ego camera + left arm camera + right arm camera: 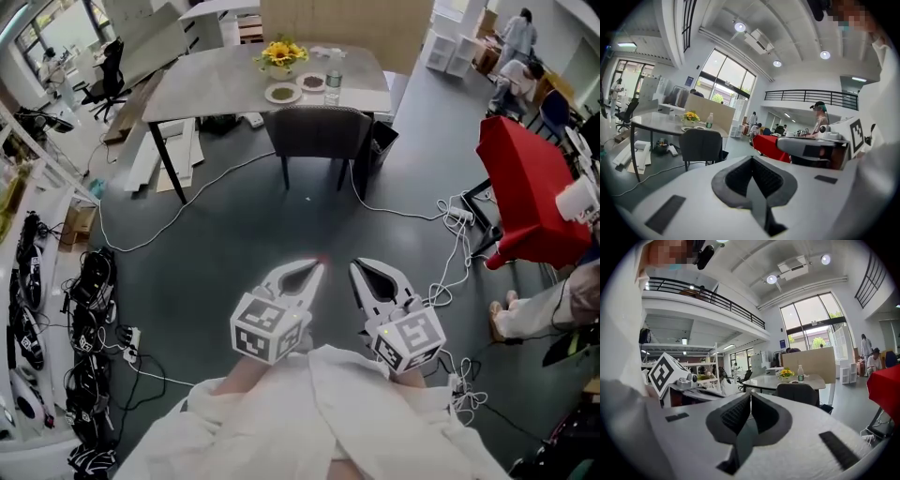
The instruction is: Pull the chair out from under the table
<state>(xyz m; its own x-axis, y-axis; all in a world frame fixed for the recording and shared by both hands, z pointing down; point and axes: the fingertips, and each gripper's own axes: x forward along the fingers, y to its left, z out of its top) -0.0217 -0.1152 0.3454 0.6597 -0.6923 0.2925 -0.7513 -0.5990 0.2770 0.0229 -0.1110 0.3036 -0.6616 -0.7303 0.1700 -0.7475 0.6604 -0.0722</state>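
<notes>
A dark grey chair (319, 131) stands tucked against the near edge of a grey table (202, 84), its back toward me. It also appears in the left gripper view as the chair (701, 145) and in the right gripper view as the chair (800, 393). My left gripper (319, 267) and right gripper (356, 267) hover side by side over the floor, well short of the chair. Both are shut and hold nothing. The left gripper (751, 158) and right gripper (750, 394) each point toward the chair.
On the table stand a flower pot (281, 56), a water bottle (333, 75) and plates (283, 93). White cables (412, 214) cross the floor. A red covered object (530, 192) and a seated person (553, 305) are at the right; black gear (89, 281) lines the left.
</notes>
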